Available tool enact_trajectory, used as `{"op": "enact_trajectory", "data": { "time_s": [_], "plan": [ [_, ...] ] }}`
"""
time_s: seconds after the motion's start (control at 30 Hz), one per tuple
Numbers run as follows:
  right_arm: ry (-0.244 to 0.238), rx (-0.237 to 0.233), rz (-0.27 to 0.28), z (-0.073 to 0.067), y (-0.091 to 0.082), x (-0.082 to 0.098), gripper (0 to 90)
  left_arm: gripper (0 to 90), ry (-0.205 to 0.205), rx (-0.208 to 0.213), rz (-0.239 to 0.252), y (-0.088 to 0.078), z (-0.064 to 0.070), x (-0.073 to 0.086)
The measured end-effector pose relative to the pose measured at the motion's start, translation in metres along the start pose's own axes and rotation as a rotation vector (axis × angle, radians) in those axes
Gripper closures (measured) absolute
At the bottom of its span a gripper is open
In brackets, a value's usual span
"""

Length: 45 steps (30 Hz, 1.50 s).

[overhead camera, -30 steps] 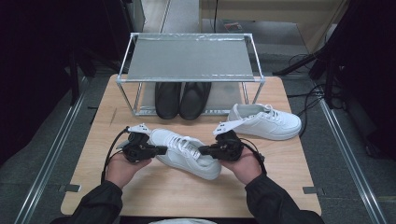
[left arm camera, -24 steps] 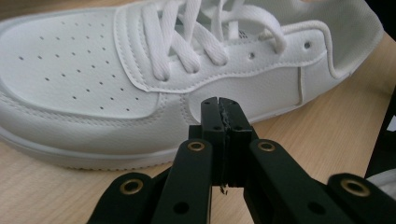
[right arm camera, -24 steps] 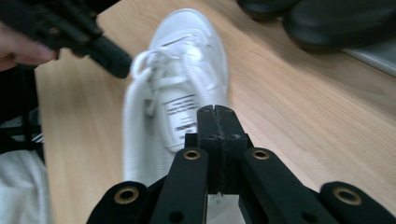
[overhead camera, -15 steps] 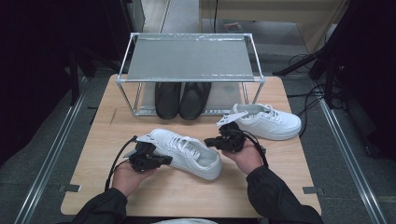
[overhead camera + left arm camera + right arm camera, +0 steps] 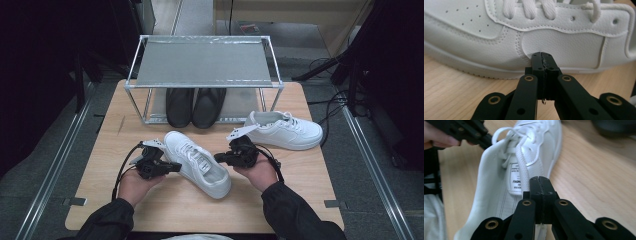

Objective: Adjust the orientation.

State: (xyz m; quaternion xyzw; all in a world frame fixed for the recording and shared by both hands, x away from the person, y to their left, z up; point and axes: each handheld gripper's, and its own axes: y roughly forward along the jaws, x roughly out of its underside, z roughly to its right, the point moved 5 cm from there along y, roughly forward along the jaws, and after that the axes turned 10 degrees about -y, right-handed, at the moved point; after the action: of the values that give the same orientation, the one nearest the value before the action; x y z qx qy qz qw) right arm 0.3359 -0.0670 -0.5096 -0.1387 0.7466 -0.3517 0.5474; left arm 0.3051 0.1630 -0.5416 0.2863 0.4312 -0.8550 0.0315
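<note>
Right now a white shoe (image 5: 197, 162) lies on the wooden table (image 5: 310, 175), between the two hands. Its toe points back toward the person and its heel points toward the metal rack (image 5: 204, 65).

The left gripper (image 5: 172, 166) is at one side of the shoe. Its two black jaws are pressed tight together, with nothing between them. In the left gripper view the tips sit right against the shoe's side, just above the sole.

The right gripper (image 5: 218, 158) is at the other side, near the shoe's opening. Its jaws are pressed together too. In the right gripper view a white lace (image 5: 522, 170) lies just beside the tips, but they do not pinch it.

A second white shoe (image 5: 285, 131) sits on the right, well apart. Two black shoes (image 5: 195, 106) stand under the rack.
</note>
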Motion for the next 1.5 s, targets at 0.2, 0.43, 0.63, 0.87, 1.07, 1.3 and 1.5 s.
{"op": "enact_trajectory", "data": {
  "time_s": [0.2, 0.43, 0.63, 0.87, 1.07, 1.3, 1.5],
  "plan": [
    [-0.003, -0.009, 0.001, -0.013, 0.004, 0.0, 90.0, 89.2, -0.022, 0.0, -0.014, -0.002, -0.006, -0.005],
    [-0.01, -0.038, 0.009, -0.028, 0.009, 0.0, 90.0, 90.0, -0.013, -0.011, -0.025, -0.004, -0.01, -0.01],
    [-0.002, -0.015, 0.03, -0.034, 0.01, 0.0, 90.0, 90.0, 0.011, -0.001, -0.018, -0.005, -0.01, -0.014],
    [-0.005, -0.066, 0.068, -0.047, 0.014, -0.003, 90.0, 90.0, 0.004, 0.009, -0.024, -0.005, -0.011, -0.016],
    [-0.019, -0.069, 0.074, -0.051, 0.017, -0.004, 90.0, 90.0, 0.009, 0.004, -0.018, -0.003, -0.013, -0.018],
    [-0.021, -0.071, 0.089, -0.051, 0.015, -0.007, 90.0, 88.1, 0.044, 0.031, 0.0, -0.011, -0.015, -0.029],
    [-0.004, -0.015, 0.093, -0.028, -0.006, 0.001, 86.7, 79.3, 0.087, 0.083, -0.009, -0.022, -0.003, -0.028]
  ]
}}
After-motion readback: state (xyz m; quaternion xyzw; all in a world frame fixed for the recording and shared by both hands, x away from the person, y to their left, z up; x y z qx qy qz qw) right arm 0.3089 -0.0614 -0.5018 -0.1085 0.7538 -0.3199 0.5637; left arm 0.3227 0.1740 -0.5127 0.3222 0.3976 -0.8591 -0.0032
